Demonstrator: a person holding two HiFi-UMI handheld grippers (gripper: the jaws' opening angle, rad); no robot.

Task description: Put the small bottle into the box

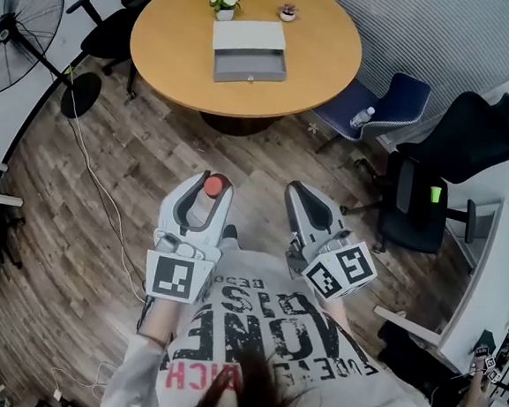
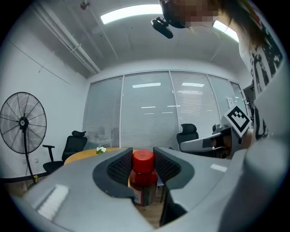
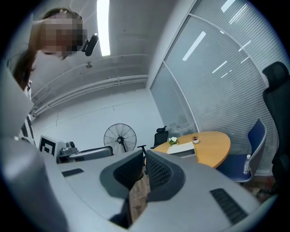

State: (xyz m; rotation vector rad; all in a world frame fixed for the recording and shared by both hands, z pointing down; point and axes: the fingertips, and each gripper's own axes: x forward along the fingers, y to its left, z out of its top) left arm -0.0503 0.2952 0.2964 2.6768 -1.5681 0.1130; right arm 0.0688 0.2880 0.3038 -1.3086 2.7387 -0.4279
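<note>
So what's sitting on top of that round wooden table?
A grey drawer box, drawer pulled open, a white-flowered pot and a smaller pot. The tabletop under the box is covered.

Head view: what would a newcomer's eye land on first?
A red-capped small bottle, gripped in the left gripper near the picture's middle. Beyond it, at the top, a round wooden table carries a grey box. The right gripper alongside holds nothing, jaws together.
</note>
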